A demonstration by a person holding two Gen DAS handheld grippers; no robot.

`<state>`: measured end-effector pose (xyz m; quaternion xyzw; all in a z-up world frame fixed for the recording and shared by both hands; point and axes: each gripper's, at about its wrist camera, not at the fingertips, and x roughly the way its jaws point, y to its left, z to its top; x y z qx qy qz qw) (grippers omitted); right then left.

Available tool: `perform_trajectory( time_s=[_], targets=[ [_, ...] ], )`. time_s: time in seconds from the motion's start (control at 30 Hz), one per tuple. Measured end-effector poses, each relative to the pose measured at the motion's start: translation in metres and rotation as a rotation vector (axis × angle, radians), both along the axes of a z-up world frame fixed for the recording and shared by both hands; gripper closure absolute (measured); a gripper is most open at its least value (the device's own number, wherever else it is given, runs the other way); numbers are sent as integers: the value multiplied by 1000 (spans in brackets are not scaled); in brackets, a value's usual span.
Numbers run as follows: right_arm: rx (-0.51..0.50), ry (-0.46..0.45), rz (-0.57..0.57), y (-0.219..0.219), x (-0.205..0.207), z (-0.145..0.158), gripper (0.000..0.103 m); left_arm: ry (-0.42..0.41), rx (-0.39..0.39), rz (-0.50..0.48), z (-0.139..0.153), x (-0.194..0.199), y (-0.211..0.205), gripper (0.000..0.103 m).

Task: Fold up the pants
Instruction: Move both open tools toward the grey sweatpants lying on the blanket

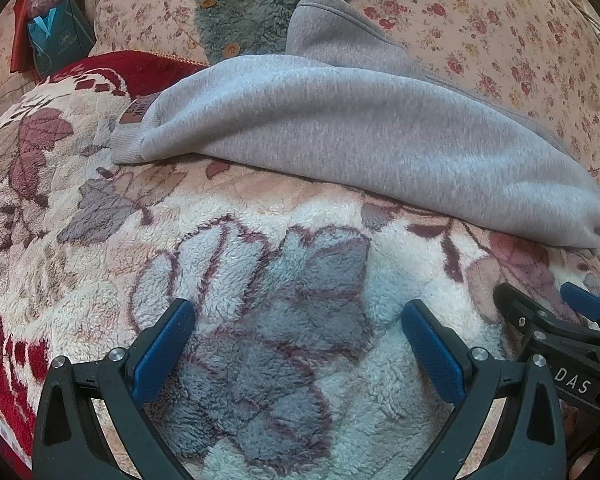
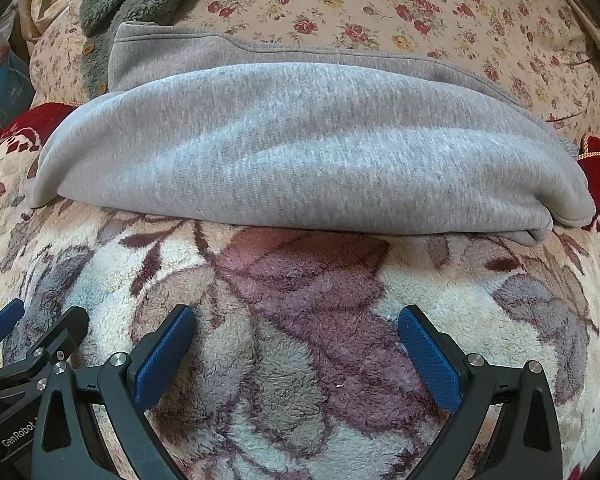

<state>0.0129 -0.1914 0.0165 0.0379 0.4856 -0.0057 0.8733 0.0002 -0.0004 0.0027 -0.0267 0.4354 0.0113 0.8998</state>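
The fleece blanket (image 2: 300, 320) covered the bed, and the grey pants (image 2: 292, 148) lay on it already doubled into a thick bundle, so the folding looked nearly done. Beyond the pants sat a green fuzzy garment (image 1: 252, 4), clear of the work. Nearer than the pants, the left gripper (image 1: 298, 336) and right gripper (image 2: 296, 336) hung with fingers apart, empty.

Plush floral blanket (image 2: 300, 320) over bed; rose-print sheet (image 2: 420, 8) behind; soft daylight
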Motion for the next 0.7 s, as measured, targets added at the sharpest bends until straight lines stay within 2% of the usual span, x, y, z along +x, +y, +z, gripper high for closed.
perform_trajectory(
  time_s=[0.23,0.5,0.7],
  targets=[
    [60,-17,102,-16,-3,4,0,-8,39,6,3,0,-4,0],
    [107,-78,138,-47,-32,31,0,-99,20,-5,34,-24,-20,0],
    [122,-111,152,-68,-47,50,0,-125,18,-14,51,-31,-38,0]
  ],
)
